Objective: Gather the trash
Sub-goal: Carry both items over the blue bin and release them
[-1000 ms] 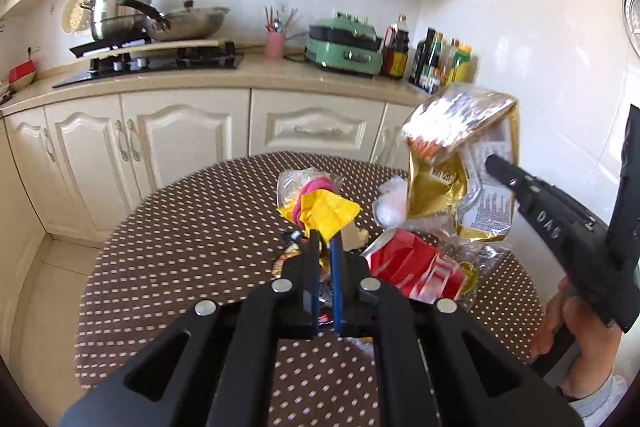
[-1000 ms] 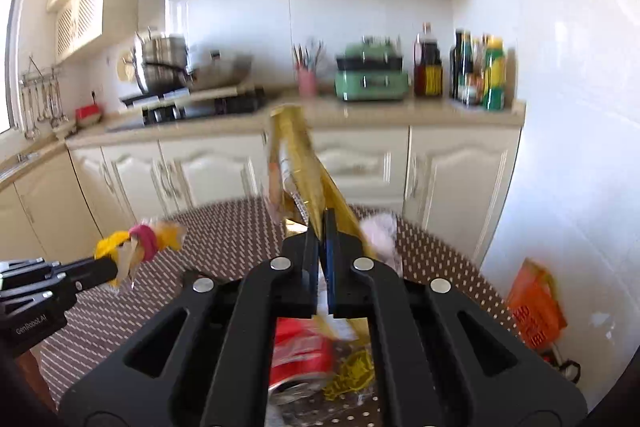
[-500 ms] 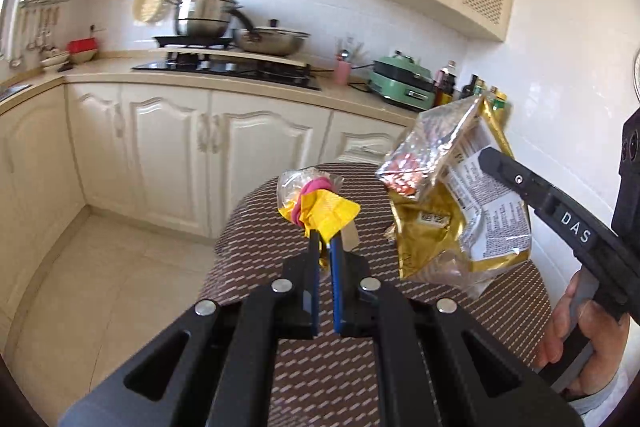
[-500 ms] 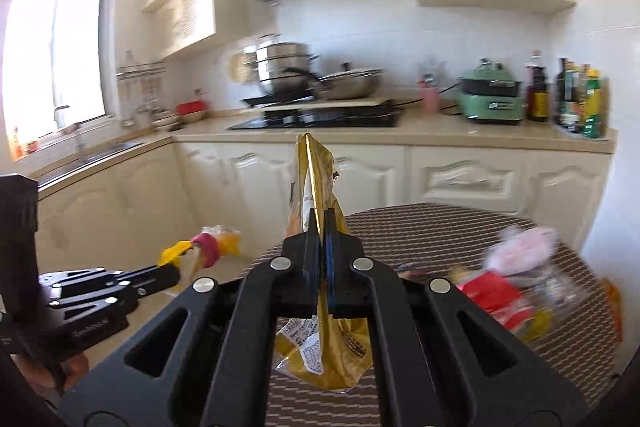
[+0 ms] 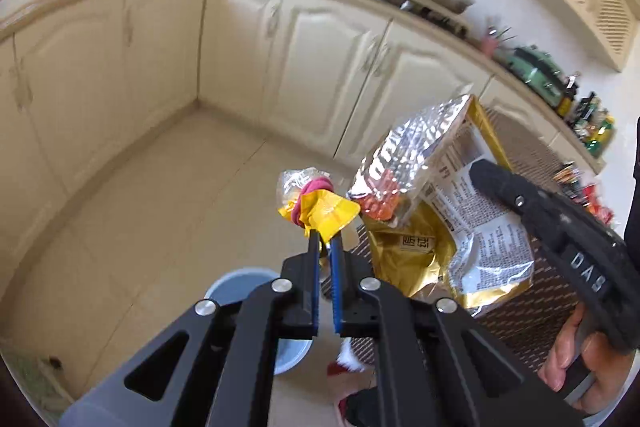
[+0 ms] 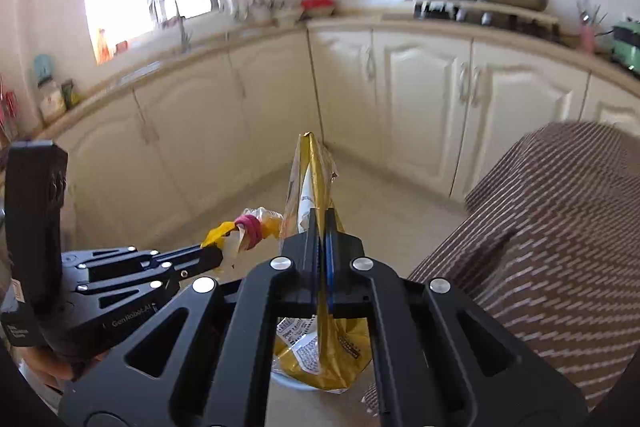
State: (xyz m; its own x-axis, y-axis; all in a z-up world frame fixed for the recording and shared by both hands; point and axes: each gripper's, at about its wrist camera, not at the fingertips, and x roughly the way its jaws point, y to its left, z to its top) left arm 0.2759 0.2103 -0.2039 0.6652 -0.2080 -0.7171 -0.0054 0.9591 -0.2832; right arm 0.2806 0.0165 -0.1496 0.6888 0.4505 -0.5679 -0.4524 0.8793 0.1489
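My left gripper (image 5: 325, 241) is shut on a small yellow wrapper bundle (image 5: 320, 211) with a pink band and clear plastic. It holds the bundle in the air over the kitchen floor, above a light blue bin (image 5: 240, 283). My right gripper (image 6: 320, 223) is shut on a large gold snack bag (image 6: 316, 187) with a silver lining, held just right of the bundle (image 6: 244, 227). The bag (image 5: 440, 211) hangs beside the table edge. The left gripper also shows in the right wrist view (image 6: 216, 257), and the right gripper in the left wrist view (image 5: 476, 171).
The round table with a brown dotted cloth (image 6: 560, 227) is to the right, with more wrappers (image 5: 592, 195) on its far side. Cream cabinets (image 5: 320, 67) line the walls. A tiled floor (image 5: 160, 187) lies below. A red and white item (image 5: 352, 363) lies on the floor by the bin.
Both grippers have swung left, away from the table and down toward the floor, each still holding its trash. The blue bin has come into view below them.
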